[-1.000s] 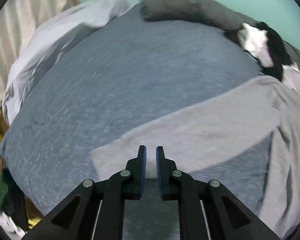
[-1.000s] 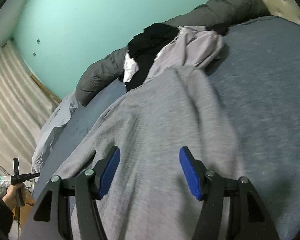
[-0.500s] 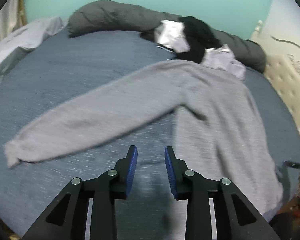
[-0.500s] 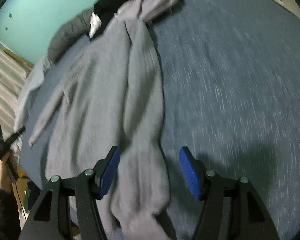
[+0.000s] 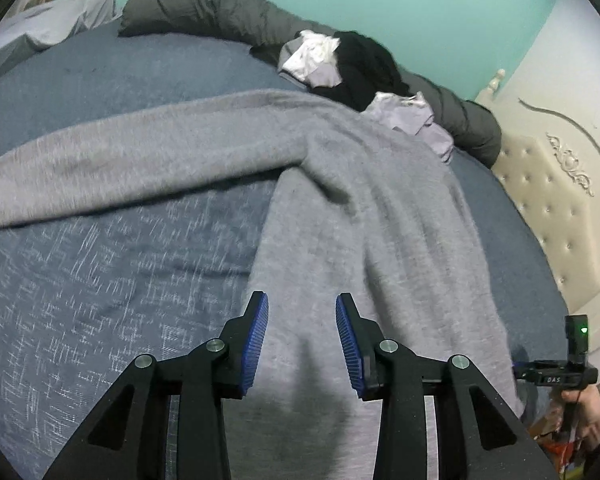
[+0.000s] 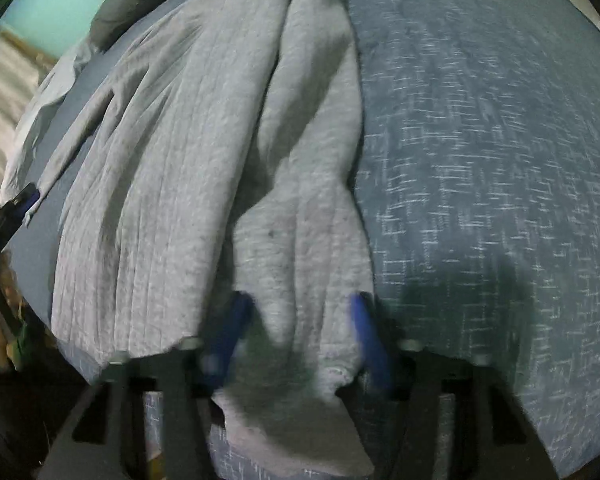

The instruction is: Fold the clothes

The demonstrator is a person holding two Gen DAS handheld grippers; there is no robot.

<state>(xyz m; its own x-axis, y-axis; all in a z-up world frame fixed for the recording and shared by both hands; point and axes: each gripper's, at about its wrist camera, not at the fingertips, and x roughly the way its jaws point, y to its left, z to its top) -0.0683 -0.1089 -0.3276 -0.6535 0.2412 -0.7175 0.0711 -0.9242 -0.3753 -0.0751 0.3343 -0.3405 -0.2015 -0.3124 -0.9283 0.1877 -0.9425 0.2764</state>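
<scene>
Dim, even indoor light, strong fisheye bending and dark vignette at both views' edges; the right gripper point(image 6: 300, 336) is motion-blurred, its shadow falling near on the blue woven bedspread point(image 6: 480, 160).

Right gripper point(image 6: 298, 344) — motion-blurred

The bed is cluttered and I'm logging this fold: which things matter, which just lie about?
In the job:
- light grey knitted sweater
- left gripper, opening over its hem
- right gripper, closing around its sleeve

Lying about:
- black garment
- white cloth
- dark grey duvet roll
</scene>
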